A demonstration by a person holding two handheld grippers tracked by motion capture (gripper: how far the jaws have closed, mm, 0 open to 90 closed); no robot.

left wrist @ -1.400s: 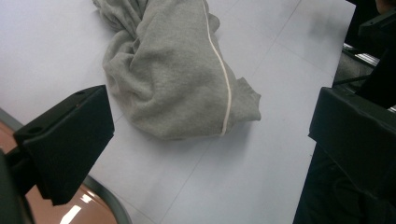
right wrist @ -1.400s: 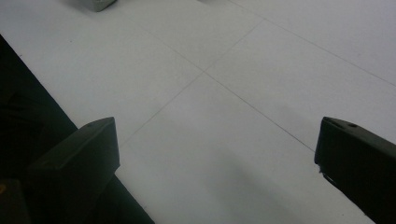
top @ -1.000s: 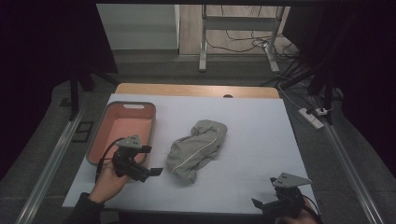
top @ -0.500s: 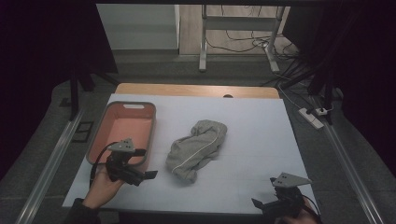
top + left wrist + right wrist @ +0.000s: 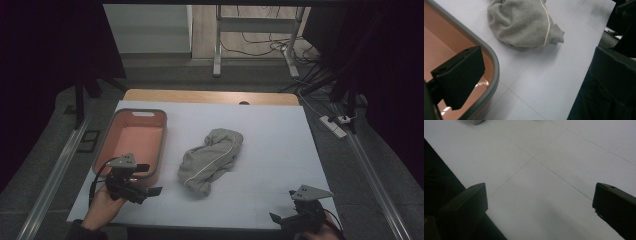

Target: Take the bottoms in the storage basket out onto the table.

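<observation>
both grippers (image 5: 150, 180) (image 5: 280, 219) gape empty; grey sweatshirt (image 5: 210, 159) lies between, apart

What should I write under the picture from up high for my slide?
Crumpled grey garment lies mid-table beside a pink tub; the left gripper and right gripper wait open.

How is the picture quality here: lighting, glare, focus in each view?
High view: dim overall, dark surround, the table evenly lit, the cloth soft in detail. Left gripper view: brighter, cloth weave sharp, a small glare patch inside the basin, near jaws slightly soft. Right gripper view: flat light on the table, faint shadow between the open jaws, jaw edges blurred.
</observation>
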